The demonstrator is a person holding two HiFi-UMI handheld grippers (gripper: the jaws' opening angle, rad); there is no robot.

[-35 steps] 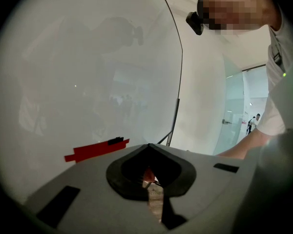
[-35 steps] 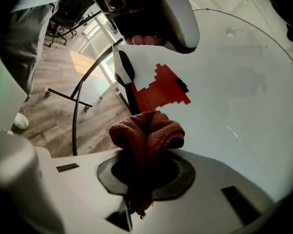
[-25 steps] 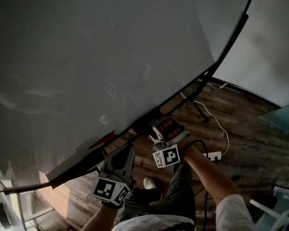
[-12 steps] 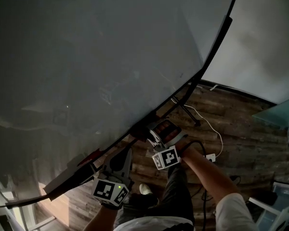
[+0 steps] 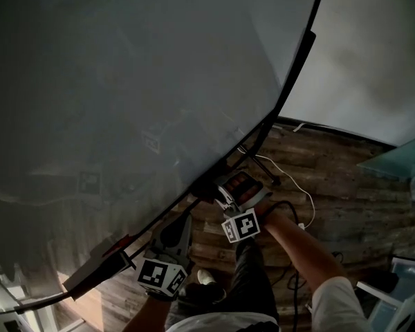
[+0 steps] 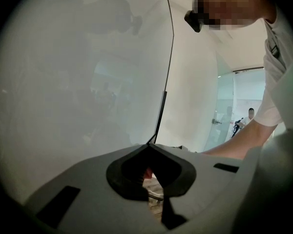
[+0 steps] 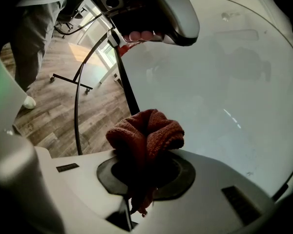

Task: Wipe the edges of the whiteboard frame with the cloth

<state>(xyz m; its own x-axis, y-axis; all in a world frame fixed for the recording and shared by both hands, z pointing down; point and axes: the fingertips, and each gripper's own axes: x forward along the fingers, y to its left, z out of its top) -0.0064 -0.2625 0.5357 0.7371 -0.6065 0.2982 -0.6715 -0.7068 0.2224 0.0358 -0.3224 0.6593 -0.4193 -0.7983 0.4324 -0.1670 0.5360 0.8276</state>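
Quick status from my end: my right gripper [image 7: 145,172] has its jaws clamped on the cloth [image 7: 147,130], a dark red terry thing bunched into a lump that pokes out past the jaw tips, with a bit of it dangling below the pads. The lump sits right at the black frame [image 7: 129,94] along the bottom edge of the whiteboard [image 5: 124,81]. From the right gripper view the strip runs down and disappears behind the cloth, so they're touching or as good as.

My left gripper [image 6: 149,152] is lower on the same edge, just beside the right one and closer to me in the head view. Its jaws look pinched together at the tips, w/ nothing I can make out between them — only a sliver of floor and a bit of red showing through the slit lower down. It's pointing along the frame edge, which runs up and away from the tips.

Other stuff: the board surface is plain grey w/ some faint reflections (lighting's pretty dim in the head view). There's a small red piece [image 5: 121,243] on the frame further toward my left. Below it all is wood plank floor [image 5: 346,158] w/ a white cable [image 5: 301,185] snaking across it.
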